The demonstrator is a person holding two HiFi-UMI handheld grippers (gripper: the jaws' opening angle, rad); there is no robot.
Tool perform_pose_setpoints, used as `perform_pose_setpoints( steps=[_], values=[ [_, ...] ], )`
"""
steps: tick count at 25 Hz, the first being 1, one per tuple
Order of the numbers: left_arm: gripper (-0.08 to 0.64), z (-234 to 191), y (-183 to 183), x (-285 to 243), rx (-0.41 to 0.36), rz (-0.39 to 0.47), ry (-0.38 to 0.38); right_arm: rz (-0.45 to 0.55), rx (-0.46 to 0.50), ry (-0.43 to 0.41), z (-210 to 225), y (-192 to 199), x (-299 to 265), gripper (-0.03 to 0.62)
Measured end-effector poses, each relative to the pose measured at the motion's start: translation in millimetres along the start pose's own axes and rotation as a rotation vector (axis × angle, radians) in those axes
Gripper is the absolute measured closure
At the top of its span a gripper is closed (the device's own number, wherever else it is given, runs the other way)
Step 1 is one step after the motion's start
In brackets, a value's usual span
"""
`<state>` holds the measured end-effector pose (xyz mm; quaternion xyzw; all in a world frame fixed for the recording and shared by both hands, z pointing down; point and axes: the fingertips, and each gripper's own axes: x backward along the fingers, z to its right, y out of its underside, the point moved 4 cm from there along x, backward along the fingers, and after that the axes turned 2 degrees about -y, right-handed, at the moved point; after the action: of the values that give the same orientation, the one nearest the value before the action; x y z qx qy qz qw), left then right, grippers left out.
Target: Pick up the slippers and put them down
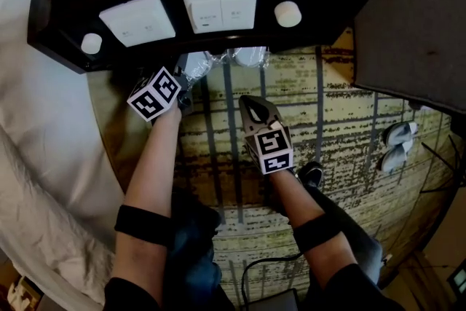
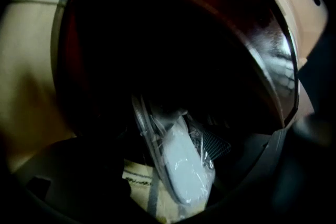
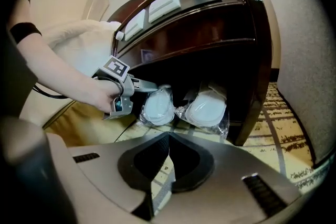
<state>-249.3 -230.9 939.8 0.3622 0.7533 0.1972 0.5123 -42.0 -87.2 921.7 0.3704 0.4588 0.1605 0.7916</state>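
Nightstand (image 1: 320, 7), dark wood, stands at the far side over patterned carpet (image 1: 342, 120). Two plastic-wrapped slipper packs sit side by side on the carpet under it: left pack (image 3: 157, 106) and right pack (image 3: 207, 107). Left gripper (image 3: 143, 86) is at the left pack, jaws spread wide with the pack between them, not clamped. Right gripper (image 3: 167, 136) is nearer, over the carpet, jaws closed together, holding nothing.

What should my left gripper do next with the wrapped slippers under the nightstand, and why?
Probably ease the left gripper forward and close on the left slipper pack: its jaws stand apart with the pack just ahead, ungripped. The right gripper is shut, empty and farther back, so the left is better placed.
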Motion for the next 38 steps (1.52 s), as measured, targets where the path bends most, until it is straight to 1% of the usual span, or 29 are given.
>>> perform_pose_setpoints(
  steps=[3, 5, 6, 7, 10, 13, 16, 20, 24, 26, 28, 30, 32, 38],
  values=[
    [0.120, -0.4, -1.1, 29.8, -0.048, -0.040, -0.041, -0.011, -0.006, 0.001, -8.4, -15.2, 23.8, 0.592],
    [0.121, 5.2, -5.5, 57.7, -0.088, -0.067, -0.060, -0.019, -0.002, 0.000, -13.2, -32.7, 43.9, 0.592],
    [0.134, 10.2, -8.4, 74.7, -0.114, -0.082, -0.065, -0.023, -0.001, 0.002, -16.1, -43.3, 55.6, 0.592],
    [0.175, 15.9, -11.8, 94.3, -0.141, -0.095, -0.069, -0.026, 0.000, 0.003, -20.0, -54.7, 68.5, 0.592],
    [0.345, 39.4, -28.6, 165.9, -0.207, -0.122, -0.072, -0.035, 0.010, 0.000, -36.6, -95.4, 112.3, 0.591],
    [0.551, 78.4, -53.8, 246.4, -0.286, -0.134, -0.040, -0.033, 0.024, 0.007, -52.7, -142.6, 163.8, 0.592],
    [0.551, 123.3, -87.3, 326.4, -0.366, -0.137, 0.033, -0.017, 0.039, 0.003, -76.0, -201.4, 222.3, 0.592],
    [0.551, 180.6, -153.9, 438.2, -0.445, -0.109, 0.078, 0.008, 0.074, -0.037, -114.3, -281.2, 313.3, 0.592],
    [0.551, 231.2, -228.7, 526.9, -0.518, -0.028, 0.101, 0.062, 0.117, -0.058, -141.7, -361.1, 393.0, 0.592],
    [0.551, 254.4, -255.0, 565.8, -0.545, 0.009, 0.116, 0.086, 0.118, -0.060, -152.1, -391.5, 432.3, 0.592],
    [0.551, 276.2, -280.1, 595.6, -0.561, 0.045, 0.129, 0.117, 0.116, -0.057, -153.7, -418.8, 465.3, 0.592],
    [0.551, 294.6, -303.0, 619.5, -0.566, 0.088, 0.137, 0.148, 0.116, -0.058, -153.6, -442.4, 493.6, 0.592],
    [0.551, 307.3, -319.2, 643.3, -0.561, 0.131, 0.144, 0.166, 0.118, -0.058, -155.9, -455.8, 520.5, 0.592],
    [0.551, 322.5, -353.0, 698.9, -0.547, 0.219, 0.159, 0.190, 0.178, -0.058, -164.8, -475.3, 577.7, 0.592]
  ],
)
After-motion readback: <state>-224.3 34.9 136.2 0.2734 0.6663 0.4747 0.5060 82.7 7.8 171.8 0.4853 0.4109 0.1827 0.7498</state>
